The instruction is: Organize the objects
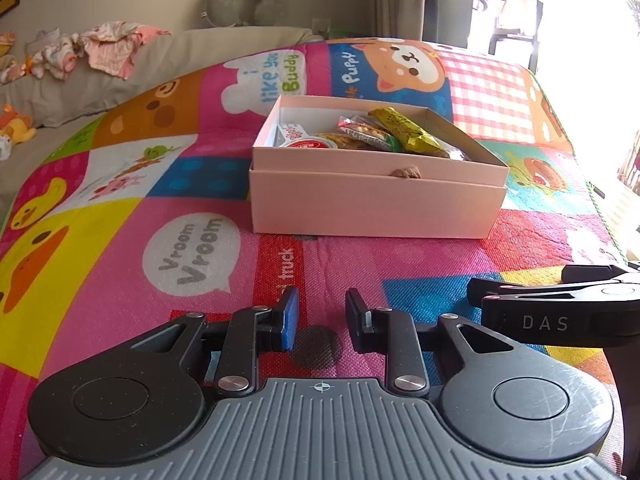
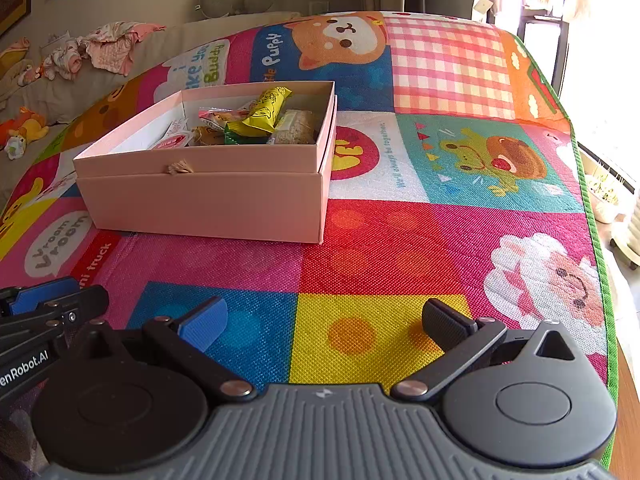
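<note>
While the pink box (image 2: 208,196) sat mid-mat (image 2: 400,240), bare mat lay before the empty left hand-held gripper (image 1: 322,316), slightly open, and right hand-held gripper (image 2: 324,326), wide open.

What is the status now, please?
Left gripper open, empty; right gripper open wide, empty. Snacks in pink box on mat. Nothing in the way.

Strong daylight pours in from the window (image 1: 592,20) ahead and to the right of both tools, blown out to white there. The mat (image 2: 400,240) is bright, colours sharp. Fisheye bending curves its edges. Shadows are soft and faint.
</note>
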Demonstrator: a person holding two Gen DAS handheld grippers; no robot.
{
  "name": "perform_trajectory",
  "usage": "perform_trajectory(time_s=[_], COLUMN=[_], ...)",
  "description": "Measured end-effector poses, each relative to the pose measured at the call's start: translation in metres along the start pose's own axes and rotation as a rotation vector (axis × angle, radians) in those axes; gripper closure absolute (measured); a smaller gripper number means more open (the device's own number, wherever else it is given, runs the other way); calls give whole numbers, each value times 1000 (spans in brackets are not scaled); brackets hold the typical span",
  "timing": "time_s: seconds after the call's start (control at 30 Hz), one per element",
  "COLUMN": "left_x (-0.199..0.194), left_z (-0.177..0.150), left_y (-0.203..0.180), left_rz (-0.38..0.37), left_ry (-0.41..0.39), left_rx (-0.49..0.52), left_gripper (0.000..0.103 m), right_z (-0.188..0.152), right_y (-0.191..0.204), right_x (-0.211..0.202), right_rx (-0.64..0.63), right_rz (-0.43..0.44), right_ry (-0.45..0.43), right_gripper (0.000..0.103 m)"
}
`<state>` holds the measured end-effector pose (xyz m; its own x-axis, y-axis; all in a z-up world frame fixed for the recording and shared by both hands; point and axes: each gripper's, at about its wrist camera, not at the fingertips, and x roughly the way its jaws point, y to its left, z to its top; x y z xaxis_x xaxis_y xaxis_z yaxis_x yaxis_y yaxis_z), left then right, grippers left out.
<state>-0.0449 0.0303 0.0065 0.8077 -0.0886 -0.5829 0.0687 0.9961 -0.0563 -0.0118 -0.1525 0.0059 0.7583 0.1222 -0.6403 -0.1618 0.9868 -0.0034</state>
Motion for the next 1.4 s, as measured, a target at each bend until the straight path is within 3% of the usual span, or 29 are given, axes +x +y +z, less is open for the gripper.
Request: perform_trajectory(time_s=[0.17, 0.7, 0.97, 1.2, 1.4], left_x=[1, 2, 5, 4, 4], left_z=[0, 0, 2, 2, 2], left_y=[-10, -8, -21, -5, -2], left_rz=[39, 17, 100, 37, 24], left_ry=[2, 2, -1, -4, -5], left_rx=[53, 60, 56, -29, -40], left_gripper=[75, 75, 75, 75, 75], right_z=[0, 1, 1, 1, 1], right_y=[0, 0, 0, 0, 0], right_x=[0, -1, -1, -1, -1], right_rx=[0, 0, 0, 0, -1], right_rz=[-1, 0, 0, 0, -1], right_ry=[0, 0, 0, 0, 0], right_gripper=[0, 0, 0, 0, 0])
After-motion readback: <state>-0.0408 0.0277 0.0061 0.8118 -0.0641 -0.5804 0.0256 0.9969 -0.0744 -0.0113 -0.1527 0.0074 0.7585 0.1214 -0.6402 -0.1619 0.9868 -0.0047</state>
